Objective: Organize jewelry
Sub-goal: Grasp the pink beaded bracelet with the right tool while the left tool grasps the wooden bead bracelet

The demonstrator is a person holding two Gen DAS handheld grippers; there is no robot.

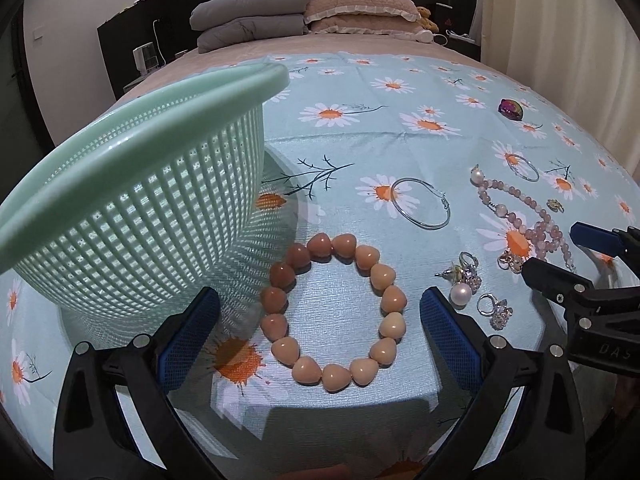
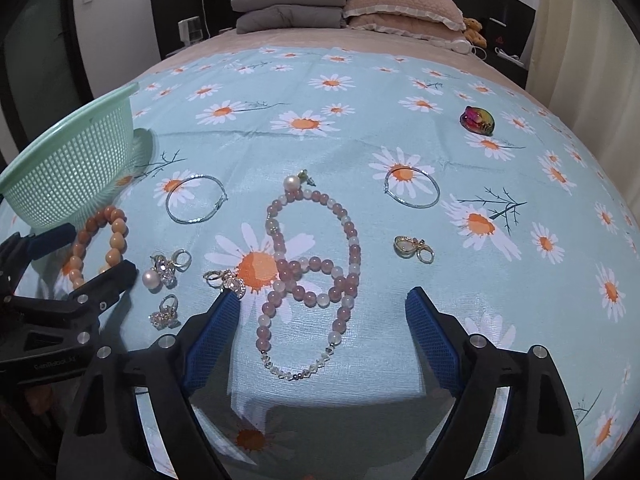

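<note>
A peach heart-bead bracelet (image 1: 332, 312) lies flat on the daisy cloth between the jaws of my open left gripper (image 1: 320, 320); it also shows in the right wrist view (image 2: 96, 240). A green mesh basket (image 1: 132, 208) stands just left of it. My right gripper (image 2: 322, 316) is open over a long pink bead necklace (image 2: 312, 272), touching nothing. Two silver hoops (image 2: 196, 204) (image 2: 412, 188), pearl earrings (image 2: 151, 279), crystal rings (image 2: 166, 314), a gold clasp (image 2: 414, 249) and an iridescent stone (image 2: 478, 120) lie scattered.
The daisy cloth (image 2: 360, 92) covers a bed with grey and pink pillows (image 2: 344, 4) at the far end. A curtain (image 1: 560, 20) hangs at the right. The right gripper shows at the right edge of the left wrist view (image 1: 560, 256).
</note>
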